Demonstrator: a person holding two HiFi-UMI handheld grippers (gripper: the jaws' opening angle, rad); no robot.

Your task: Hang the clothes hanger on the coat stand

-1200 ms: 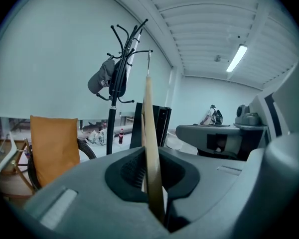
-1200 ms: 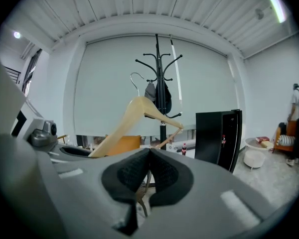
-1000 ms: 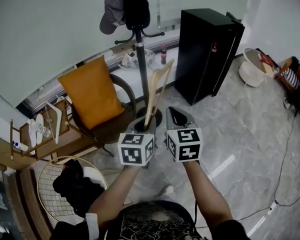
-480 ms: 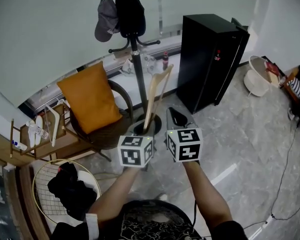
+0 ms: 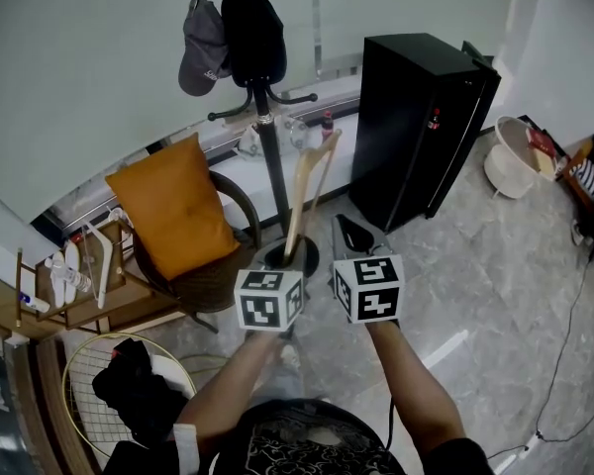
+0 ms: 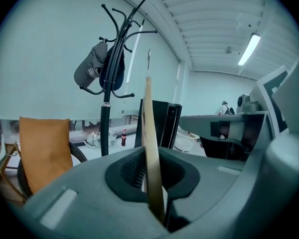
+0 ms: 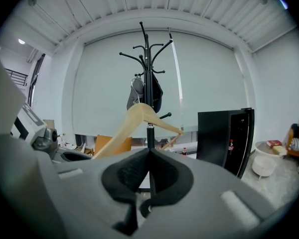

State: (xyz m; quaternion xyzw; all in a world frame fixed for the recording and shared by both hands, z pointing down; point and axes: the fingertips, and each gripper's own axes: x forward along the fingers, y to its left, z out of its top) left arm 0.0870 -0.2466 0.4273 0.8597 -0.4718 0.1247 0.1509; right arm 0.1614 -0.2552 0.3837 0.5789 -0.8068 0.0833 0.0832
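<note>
A wooden clothes hanger [image 5: 308,192] sticks up and away from my left gripper [image 5: 284,257], which is shut on its lower end. In the left gripper view the hanger [image 6: 150,148] shows edge-on between the jaws, its metal hook on top. The black coat stand [image 5: 268,171] rises just beyond it, with a grey cap [image 5: 199,49] and a dark bag [image 5: 252,30] on its hooks. The coat stand [image 6: 106,108] is ahead to the left in the left gripper view. My right gripper [image 5: 348,230] is beside the left one, shut and empty; its view shows the hanger [image 7: 138,117] before the coat stand [image 7: 148,68].
A chair with an orange cushion [image 5: 172,212] stands left of the stand's base. A black cabinet [image 5: 423,127] is to the right and a white basket [image 5: 510,161] beyond it. A round wire table [image 5: 84,364] with dark cloth sits near left. A cable [image 5: 564,334] crosses the floor.
The person has carried both grippers and the hanger closer to the coat stand. The stand's top has slid up and left in the head view. The grip on the hanger is unchanged.
</note>
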